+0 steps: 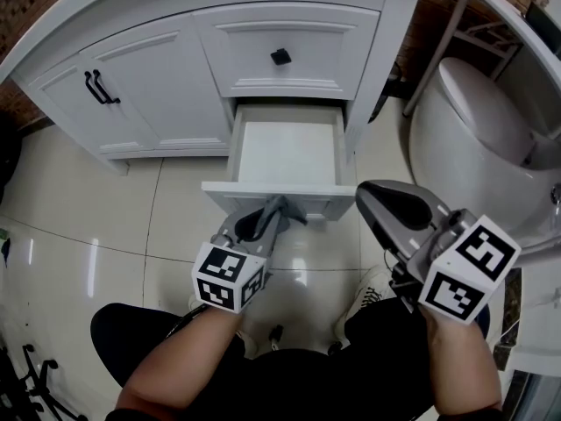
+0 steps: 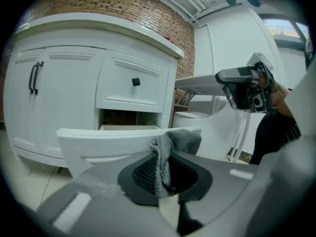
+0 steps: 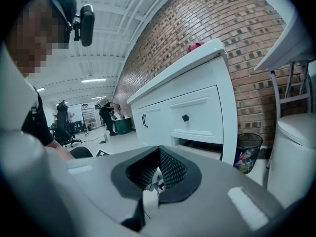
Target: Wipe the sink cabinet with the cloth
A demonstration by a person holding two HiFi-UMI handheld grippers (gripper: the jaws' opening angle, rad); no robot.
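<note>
1. The left gripper (image 1: 270,216) has its jaws closed on the grey cloth (image 2: 183,140), which touches the front edge of the open drawer (image 1: 254,190), in the centre of the head view.
2. The right gripper (image 1: 375,202), at lower right, has its jaws together and holds nothing.

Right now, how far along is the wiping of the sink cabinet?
Done: the lower drawer stands pulled open. In hand: the left gripper holds the grey cloth in shut jaws at the drawer's front edge; the right gripper is shut and empty. Left: probably most of the cabinet, since no wiped area shows.
</note>
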